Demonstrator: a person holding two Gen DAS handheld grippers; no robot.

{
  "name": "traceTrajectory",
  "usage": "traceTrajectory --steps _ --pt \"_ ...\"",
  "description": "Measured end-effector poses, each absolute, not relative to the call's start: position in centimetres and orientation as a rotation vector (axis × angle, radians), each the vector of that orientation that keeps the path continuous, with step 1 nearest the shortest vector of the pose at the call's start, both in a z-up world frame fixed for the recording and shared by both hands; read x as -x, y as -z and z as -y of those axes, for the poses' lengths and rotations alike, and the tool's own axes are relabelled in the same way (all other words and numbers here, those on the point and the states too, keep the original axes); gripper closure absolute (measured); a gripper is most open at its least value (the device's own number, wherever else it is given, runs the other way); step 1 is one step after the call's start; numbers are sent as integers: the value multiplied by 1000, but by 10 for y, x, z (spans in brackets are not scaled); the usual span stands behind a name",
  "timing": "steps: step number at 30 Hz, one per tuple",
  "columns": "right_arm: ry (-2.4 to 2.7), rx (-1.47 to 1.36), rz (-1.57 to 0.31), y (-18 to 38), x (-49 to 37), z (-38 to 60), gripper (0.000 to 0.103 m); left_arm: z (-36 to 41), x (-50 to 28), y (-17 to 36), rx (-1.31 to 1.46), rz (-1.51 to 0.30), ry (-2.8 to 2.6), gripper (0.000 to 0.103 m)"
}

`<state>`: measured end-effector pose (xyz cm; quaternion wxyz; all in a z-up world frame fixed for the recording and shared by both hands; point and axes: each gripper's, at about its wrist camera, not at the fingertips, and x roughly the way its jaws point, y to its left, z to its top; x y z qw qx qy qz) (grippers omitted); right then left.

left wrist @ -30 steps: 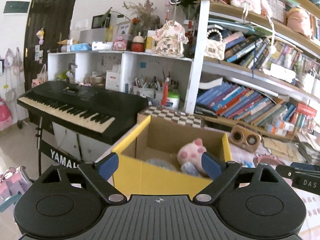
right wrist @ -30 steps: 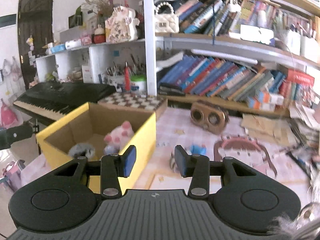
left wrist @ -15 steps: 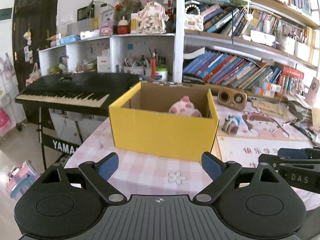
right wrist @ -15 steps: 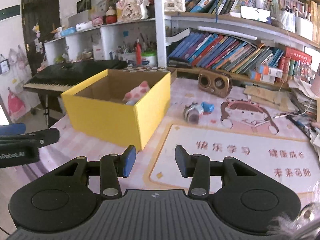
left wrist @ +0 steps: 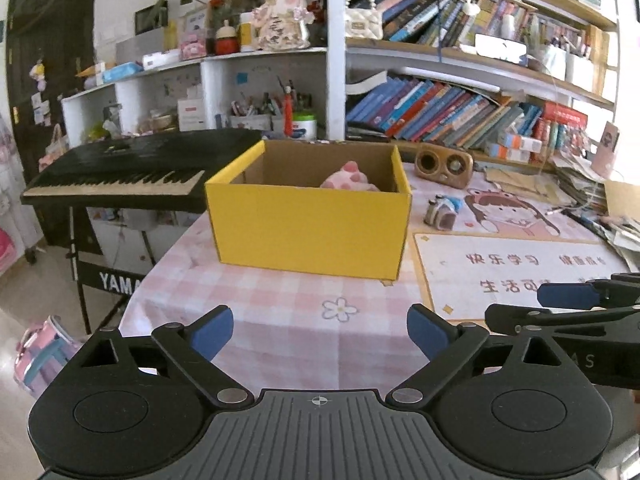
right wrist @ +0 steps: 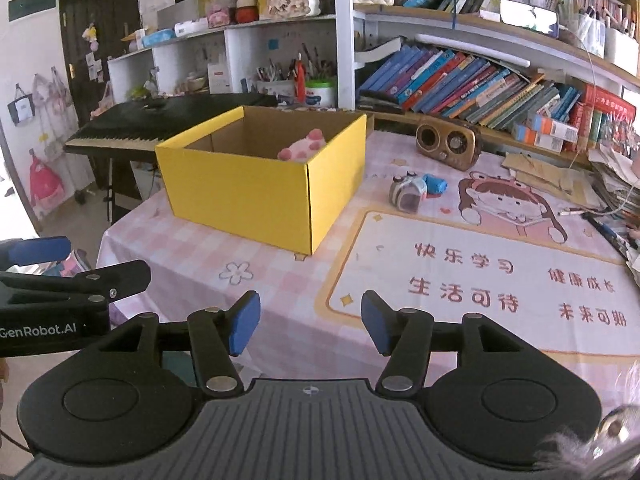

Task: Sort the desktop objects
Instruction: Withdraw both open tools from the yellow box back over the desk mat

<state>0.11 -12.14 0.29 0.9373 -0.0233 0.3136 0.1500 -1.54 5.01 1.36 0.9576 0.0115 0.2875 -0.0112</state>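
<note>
Both hand-held grippers, left [left wrist: 320, 330] and right [right wrist: 310, 322], gape empty; small toy [right wrist: 408, 196] right of yellow box [right wrist: 256, 188] may roll if nudged.

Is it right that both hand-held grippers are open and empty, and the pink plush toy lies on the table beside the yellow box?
Not quite. The right wrist view shows the pink plush toy inside the yellow box, not beside it. Both hand-held grippers, left and right, are open and empty.

Plush toy [left wrist: 348, 178] in box [left wrist: 308, 232] — keyboard [left wrist: 120, 176] left, speaker [left wrist: 443, 165] right.
</note>
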Motion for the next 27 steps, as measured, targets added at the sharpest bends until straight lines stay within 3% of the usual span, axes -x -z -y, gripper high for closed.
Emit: traceTrajectory --steps 27 --pt "-125 0 -704 5 13 167 42 3 2 -7 -117 -621 248 7"
